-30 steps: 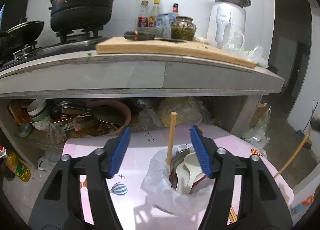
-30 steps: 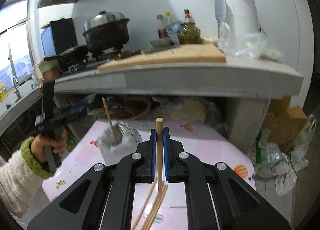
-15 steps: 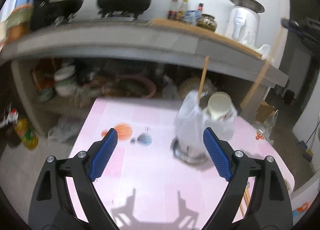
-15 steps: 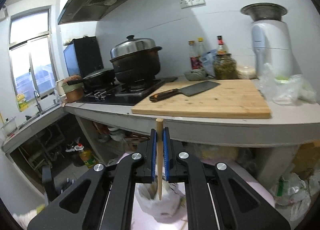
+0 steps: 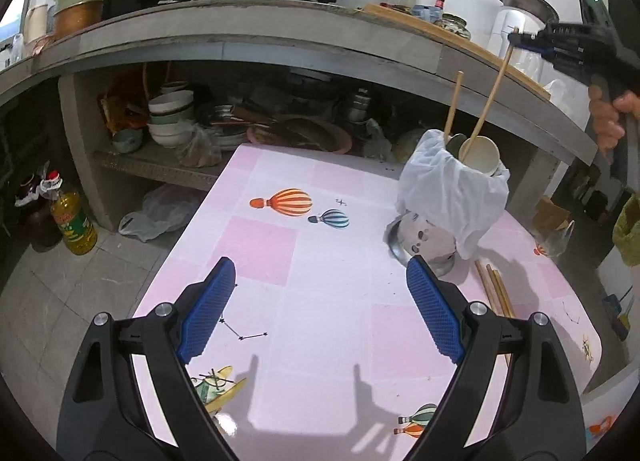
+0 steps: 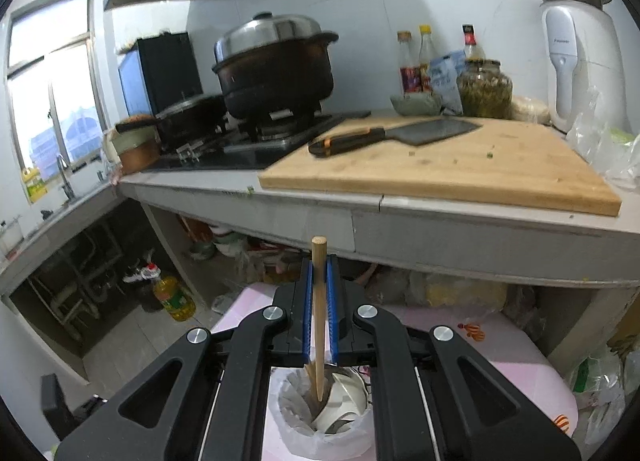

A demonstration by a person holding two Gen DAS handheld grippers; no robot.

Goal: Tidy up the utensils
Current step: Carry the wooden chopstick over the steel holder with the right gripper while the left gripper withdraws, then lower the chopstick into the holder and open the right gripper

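Note:
A white bag-lined utensil holder (image 5: 452,197) stands on the pink table (image 5: 320,341) with white spoons (image 5: 480,157) and one wooden chopstick (image 5: 452,105) in it. My right gripper (image 6: 319,265) is shut on a second chopstick (image 6: 319,301), held nearly upright above the holder (image 6: 324,413), its lower tip inside the mouth. In the left wrist view the right gripper (image 5: 520,39) shows at upper right, a hand on its handle. My left gripper (image 5: 320,261) stands wide open over the table, left of the holder, nothing between its pads. Loose chopsticks (image 5: 494,289) lie beside the holder's base.
A concrete counter runs behind the table, bearing a cutting board (image 6: 440,165), a cleaver (image 6: 400,135) and a lidded pot (image 6: 276,61). Bowls (image 5: 170,117) and dishes crowd the shelf under it. An oil bottle (image 5: 74,217) stands on the floor at left.
My left gripper opened wider and drew back and leftward from the holder. My right gripper lifted its chopstick off the table and brought it over the holder, tip now inside.

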